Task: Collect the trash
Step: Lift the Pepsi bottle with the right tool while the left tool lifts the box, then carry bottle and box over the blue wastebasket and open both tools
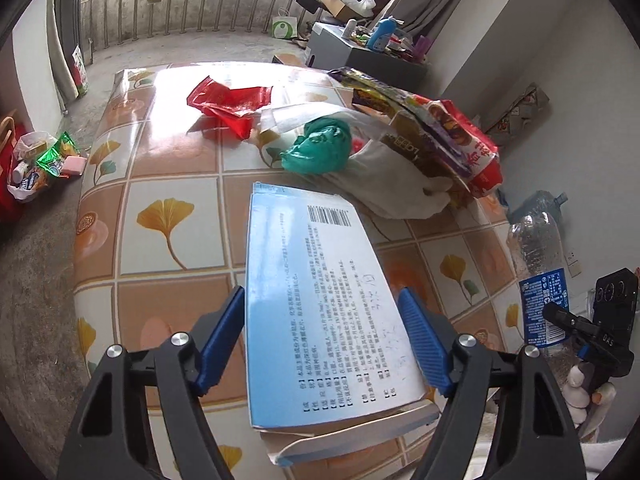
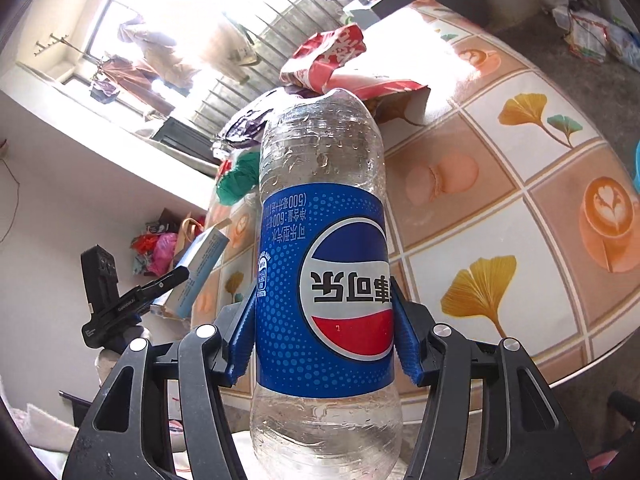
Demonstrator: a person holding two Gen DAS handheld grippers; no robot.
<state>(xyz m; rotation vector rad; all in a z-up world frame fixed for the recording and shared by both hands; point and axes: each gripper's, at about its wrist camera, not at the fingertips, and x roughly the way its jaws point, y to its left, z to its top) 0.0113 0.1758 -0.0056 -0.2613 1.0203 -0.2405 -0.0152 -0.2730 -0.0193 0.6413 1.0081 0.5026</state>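
The left gripper is clamped on a flat blue-and-white cardboard box held above the table, and the right gripper squeezes an empty, crinkled clear Pepsi bottle. Both look picked up but not yet binned. A shiny red wrapper, a balled green plastic bag and crumpled snack packets lie uncollected on the glossy tile-patterned cloth.

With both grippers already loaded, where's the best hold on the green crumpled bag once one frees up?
Take the green crumpled bag across its bunched middle, coming from above on the near, open tabletop side. It is a soft, rounded wad, so the fingers can likely pinch it anywhere. The white bag and snack wrappers crowd its right, so that side looks blocked.
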